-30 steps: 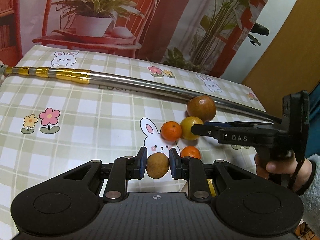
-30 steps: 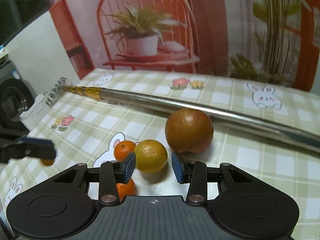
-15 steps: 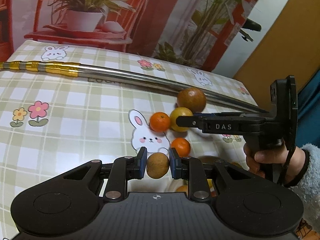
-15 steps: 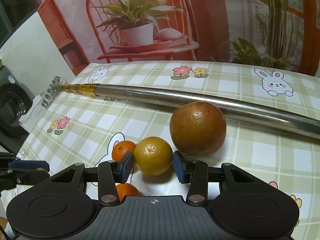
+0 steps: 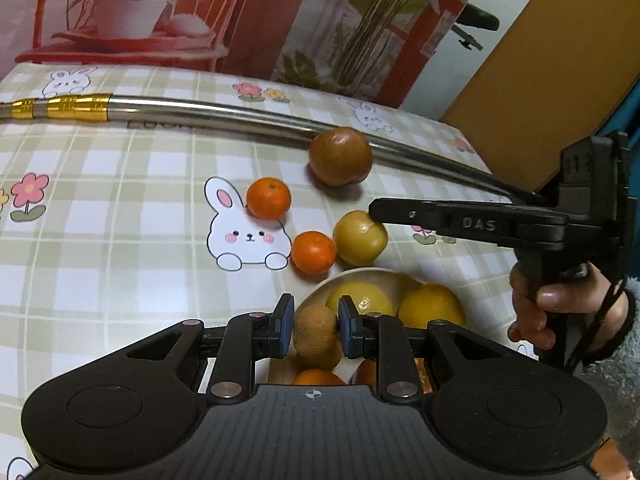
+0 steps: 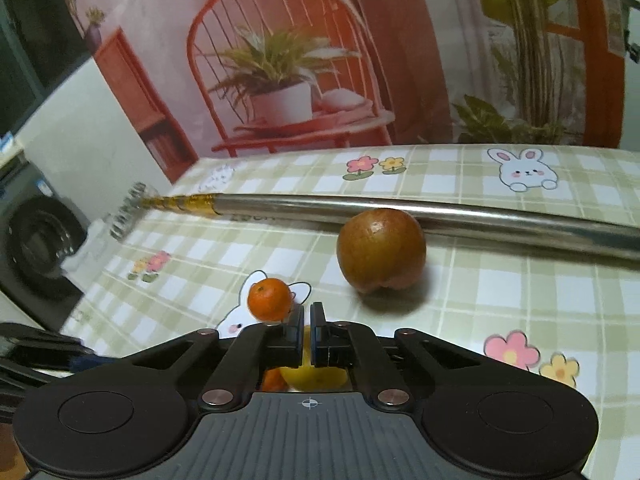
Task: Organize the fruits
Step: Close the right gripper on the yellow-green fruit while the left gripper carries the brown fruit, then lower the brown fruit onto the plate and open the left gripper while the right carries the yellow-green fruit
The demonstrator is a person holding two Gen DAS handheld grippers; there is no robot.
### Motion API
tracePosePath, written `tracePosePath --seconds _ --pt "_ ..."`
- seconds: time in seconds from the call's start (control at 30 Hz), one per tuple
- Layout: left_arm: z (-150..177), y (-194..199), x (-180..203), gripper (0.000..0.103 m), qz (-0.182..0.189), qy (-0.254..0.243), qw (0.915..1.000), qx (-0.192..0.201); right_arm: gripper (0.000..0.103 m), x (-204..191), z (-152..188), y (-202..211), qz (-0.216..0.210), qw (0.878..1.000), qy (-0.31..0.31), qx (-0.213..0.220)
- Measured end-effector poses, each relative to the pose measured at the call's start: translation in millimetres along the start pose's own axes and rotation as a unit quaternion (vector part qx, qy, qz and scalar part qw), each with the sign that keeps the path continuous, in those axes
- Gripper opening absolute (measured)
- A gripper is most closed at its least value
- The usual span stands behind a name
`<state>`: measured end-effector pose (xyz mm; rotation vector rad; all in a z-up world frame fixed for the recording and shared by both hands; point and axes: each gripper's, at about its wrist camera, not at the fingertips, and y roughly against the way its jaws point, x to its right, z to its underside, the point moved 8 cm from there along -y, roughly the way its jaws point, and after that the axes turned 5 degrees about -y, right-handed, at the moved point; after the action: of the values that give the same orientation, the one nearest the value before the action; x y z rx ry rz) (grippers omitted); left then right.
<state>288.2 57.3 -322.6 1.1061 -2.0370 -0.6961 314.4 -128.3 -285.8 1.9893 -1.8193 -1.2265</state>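
- One small brown fruit (image 5: pixel 316 338) is the thing in play: it sits pinched between the pads of the left tongs (image 5: pixel 316 320), which are closed on its sides, its longer axis roughly upright.
- Directly beneath and a little beyond it lies the pale bowl (image 5: pixel 320 286). The fruit hangs over the bowl's near-left part, just inside the rim as far as this view tells.
- Two large yellow fruits (image 5: pixel 360 300) (image 5: pixel 432 306) already fill the far half of the bowl, and orange ones show lower down, partly hidden behind the tongs. The free space, by my judgement, is at the near-left, right under the held fruit.
- So the coming move looks like a short drop straight down and a release. The left hand is the nearer one to the bowl and needs no sideways reach.
- Just past the bowl's far rim a yellow-green fruit (image 5: pixel 360 238) rests on the tabletop (image 5: pixel 100 240), touching a small tangerine (image 5: pixel 313 252) on its left.
- Over that yellow-green fruit stand the right tongs (image 5: pixel 374 210), held by a person's hand (image 5: pixel 560 308). Their jaws are closed with nothing between them, the tip against the fruit's top or just above it; the right wrist view shows the fruit underneath, not gripped.
- Farther toward the tabletop's far edge lie a second tangerine (image 5: pixel 268 198) and a big brown fruit (image 5: pixel 340 156) resting against a long metal rod (image 5: pixel 200 114).
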Motion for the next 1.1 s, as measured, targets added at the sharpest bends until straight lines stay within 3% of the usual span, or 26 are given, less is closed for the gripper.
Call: tracePosePath --seconds 0.17,0.23,0.53,0.63,0.77,1.1 --pt "-1 2 0 0.025 -0.002 0.002 1.0 0.002 0.011 6 8 1 0.008 1.0 -0.001 -0.011" --pt "-2 3 0 0.025 0.0 0.003 1.0 0.003 0.026 5 9 -2 0.005 1.0 -0.002 -0.018" --pt "4 7 3 0.025 0.006 0.004 1.0 -0.003 0.043 9 12 -21 0.031 0.999 -0.001 -0.032" --pt "6 7 8 0.025 0.012 -0.003 0.9999 -0.005 0.043 13 18 -30 0.007 0.998 -0.029 -0.057" --pt "5 6 17 0.025 0.021 -0.016 0.9996 -0.008 0.042 12 23 -30 0.011 0.998 -0.026 -0.051" --pt "17 1 21 0.025 0.027 -0.012 0.9993 -0.021 0.042 10 20 23 0.008 1.0 -0.02 0.018"
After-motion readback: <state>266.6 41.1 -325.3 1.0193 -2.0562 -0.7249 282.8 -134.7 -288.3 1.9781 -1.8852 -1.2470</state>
